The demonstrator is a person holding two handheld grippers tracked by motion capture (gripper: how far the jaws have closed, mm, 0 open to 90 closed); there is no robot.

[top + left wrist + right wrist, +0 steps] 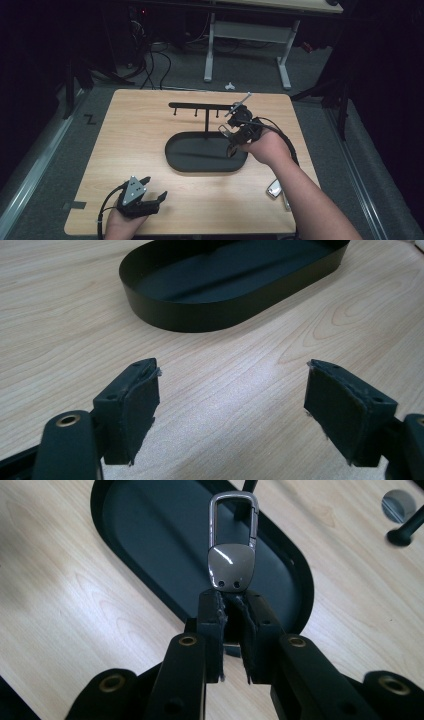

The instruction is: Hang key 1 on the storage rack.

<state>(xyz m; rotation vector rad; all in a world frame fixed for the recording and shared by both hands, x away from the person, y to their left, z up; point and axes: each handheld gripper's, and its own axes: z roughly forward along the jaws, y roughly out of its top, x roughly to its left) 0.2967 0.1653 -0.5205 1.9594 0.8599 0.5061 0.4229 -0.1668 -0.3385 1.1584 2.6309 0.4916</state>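
Keychain clip (233,555) pinched in right claw (231,610), lower end hidden

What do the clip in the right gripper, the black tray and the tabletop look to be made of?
Clip: likely polished metal, since it is silvery with sharp mirror-like highlights. Tray: thin-walled, matte black, probably painted sheet metal, though plastic is possible. Tabletop: pale wood grain, smooth with a soft sheen, perhaps laminate rather than solid wood.

Right gripper (231,611) pinching a metal key clip (232,555), held above black oval tray (150,535), wooden table (60,605)
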